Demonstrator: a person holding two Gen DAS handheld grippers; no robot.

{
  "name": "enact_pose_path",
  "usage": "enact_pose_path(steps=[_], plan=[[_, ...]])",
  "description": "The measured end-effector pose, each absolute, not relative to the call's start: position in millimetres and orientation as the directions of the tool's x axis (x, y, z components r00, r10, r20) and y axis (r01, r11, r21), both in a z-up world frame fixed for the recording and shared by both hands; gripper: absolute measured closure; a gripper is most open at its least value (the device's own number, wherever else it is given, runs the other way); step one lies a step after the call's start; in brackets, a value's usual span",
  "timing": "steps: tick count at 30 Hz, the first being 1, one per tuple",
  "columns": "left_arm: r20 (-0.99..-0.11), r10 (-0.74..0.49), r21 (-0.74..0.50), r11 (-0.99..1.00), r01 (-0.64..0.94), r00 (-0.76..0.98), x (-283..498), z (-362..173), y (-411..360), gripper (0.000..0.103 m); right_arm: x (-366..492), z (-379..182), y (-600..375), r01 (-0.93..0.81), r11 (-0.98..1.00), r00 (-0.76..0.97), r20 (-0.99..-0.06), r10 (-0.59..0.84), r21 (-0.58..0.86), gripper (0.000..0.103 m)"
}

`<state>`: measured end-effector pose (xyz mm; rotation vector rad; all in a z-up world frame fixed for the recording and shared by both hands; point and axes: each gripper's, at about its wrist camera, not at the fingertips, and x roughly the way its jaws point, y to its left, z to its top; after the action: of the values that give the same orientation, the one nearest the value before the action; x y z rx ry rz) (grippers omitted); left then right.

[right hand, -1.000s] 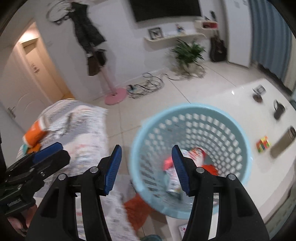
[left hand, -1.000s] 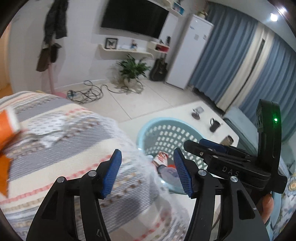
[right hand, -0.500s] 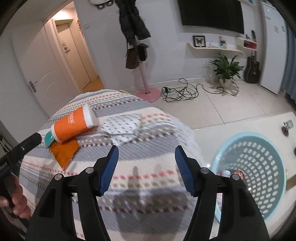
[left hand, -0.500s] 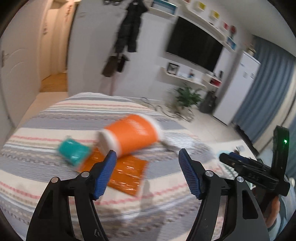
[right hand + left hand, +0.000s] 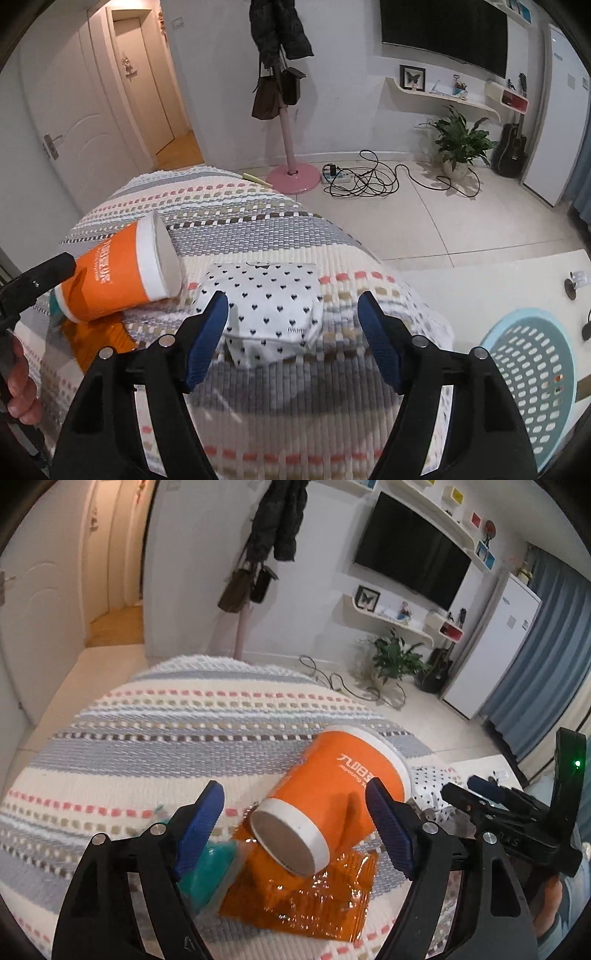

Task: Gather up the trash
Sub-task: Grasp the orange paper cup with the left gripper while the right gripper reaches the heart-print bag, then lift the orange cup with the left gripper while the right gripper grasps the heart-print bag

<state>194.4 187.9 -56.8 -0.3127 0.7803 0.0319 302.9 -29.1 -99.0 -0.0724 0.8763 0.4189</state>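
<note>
An orange paper cup (image 5: 332, 797) lies on its side on the striped bed cover, on top of an orange plastic wrapper (image 5: 306, 890) with a teal packet (image 5: 207, 871) beside it. My left gripper (image 5: 295, 827) is open, its jaws either side of the cup's base, not touching it. The cup also shows in the right wrist view (image 5: 122, 273). My right gripper (image 5: 291, 332) is open and empty over a white heart-print wrapper (image 5: 266, 310). The light blue trash basket (image 5: 532, 387) stands at the right.
The striped bed cover (image 5: 258, 229) fills the foreground. A coat stand with a pink base (image 5: 291, 177), a cable tangle (image 5: 365, 181) and a potted plant (image 5: 458, 147) are on the tiled floor. A white table (image 5: 480, 280) holds the basket.
Both grippers swung left from the basket to the bed. My left gripper has closed in on the orange cup; my right gripper now hovers over the heart-print wrapper.
</note>
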Motion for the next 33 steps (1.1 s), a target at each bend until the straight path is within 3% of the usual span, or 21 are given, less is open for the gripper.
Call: enact_pose_path(steps=[3,5,8,12,18,21,27,29,33], plan=[[-0.717,-0.17,-0.32,0.942,-0.103,0.676,195.7,-64.6,186.0,0.035,307.7,-108.7,-23.3,-0.422,0.899,0.527,-0.775,0.35,0.119,0.039],[-0.724,-0.245,-0.361,0.931,-0.051,0.645,189.3,-64.9,180.9,0.035,306.3,-111.3,-18.5,-0.445,0.887,0.507,-0.781,0.365,0.126,0.051],[-0.72,-0.331,-0.394,0.918,0.033,0.61,184.5,-62.1,170.0,0.033,303.2,-109.6,-16.6,-0.456,0.882,0.518,-0.77,0.372,0.12,0.051],[-0.756,-0.235,-0.248,0.967,0.065,0.611,196.2,-55.4,149.7,0.022,307.1,-112.8,-21.6,-0.443,0.883,0.502,-0.773,0.388,0.156,0.051],[-0.828,-0.221,-0.195,0.975,0.104,0.515,229.7,-72.3,123.0,0.022,312.4,-113.2,-29.7,-0.423,0.888,0.506,-0.766,0.396,0.18,0.051],[-0.846,-0.156,-0.138,0.988,0.074,0.51,229.1,-84.0,116.0,0.032,313.1,-113.2,-29.2,-0.426,0.887,0.505,-0.767,0.396,0.177,0.051],[-0.783,-0.151,-0.178,0.984,0.016,0.603,209.0,-72.3,124.0,0.035,310.9,-111.4,-27.9,-0.43,0.885,0.506,-0.763,0.402,0.18,0.039],[-0.758,-0.153,-0.208,0.978,-0.012,0.634,198.4,-64.1,133.6,0.035,310.8,-110.3,-21.8,-0.434,0.886,0.506,-0.77,0.388,0.161,0.027],[-0.71,-0.147,-0.247,0.968,-0.049,0.689,177.0,-46.6,152.6,0.035,320.1,-115.1,-2.7,-0.439,0.886,0.468,-0.804,0.366,0.148,0.023]])
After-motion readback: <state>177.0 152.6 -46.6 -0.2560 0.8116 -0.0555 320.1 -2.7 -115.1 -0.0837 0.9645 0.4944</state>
